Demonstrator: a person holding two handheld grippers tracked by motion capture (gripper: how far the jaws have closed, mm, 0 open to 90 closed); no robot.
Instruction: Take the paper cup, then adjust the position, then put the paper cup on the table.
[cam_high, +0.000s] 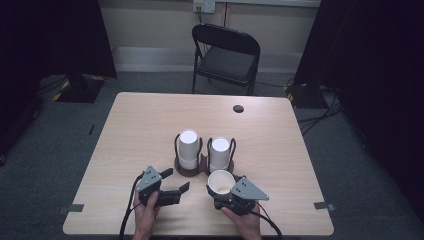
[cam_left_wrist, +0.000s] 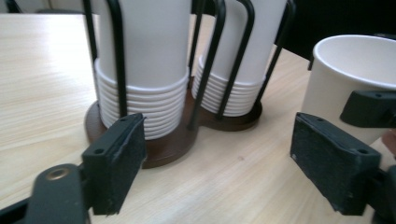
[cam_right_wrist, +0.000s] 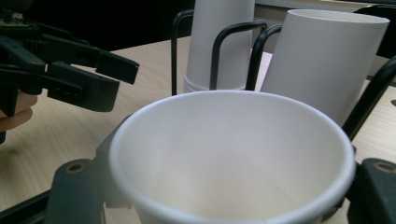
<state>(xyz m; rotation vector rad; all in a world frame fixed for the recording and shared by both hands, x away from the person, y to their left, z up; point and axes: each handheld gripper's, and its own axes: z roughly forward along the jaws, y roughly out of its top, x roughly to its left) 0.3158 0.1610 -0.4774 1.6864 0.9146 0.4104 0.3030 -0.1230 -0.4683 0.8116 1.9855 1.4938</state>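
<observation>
The left gripper (cam_high: 177, 181) rests with jaws spread wide, while the right gripper (cam_high: 223, 187) is clamped closed.

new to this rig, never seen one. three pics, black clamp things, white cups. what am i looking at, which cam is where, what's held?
No robot arm here: a person at a wooden table holds a hand-operated two-jaw gripper in each hand.

The high view looks down from above the person's side. The other two cameras ride on the grippers and look along their fingers.

On the table stands a double cup holder, with a dark base and black wire loops, carrying two stacks of upside-down white paper cups.

The right gripper is closed around a single cup, held mouth up; its own view looks into that cup.

The left gripper is open and holds nothing; its fingers point toward the holder. A folding chair stands beyond the table.
</observation>
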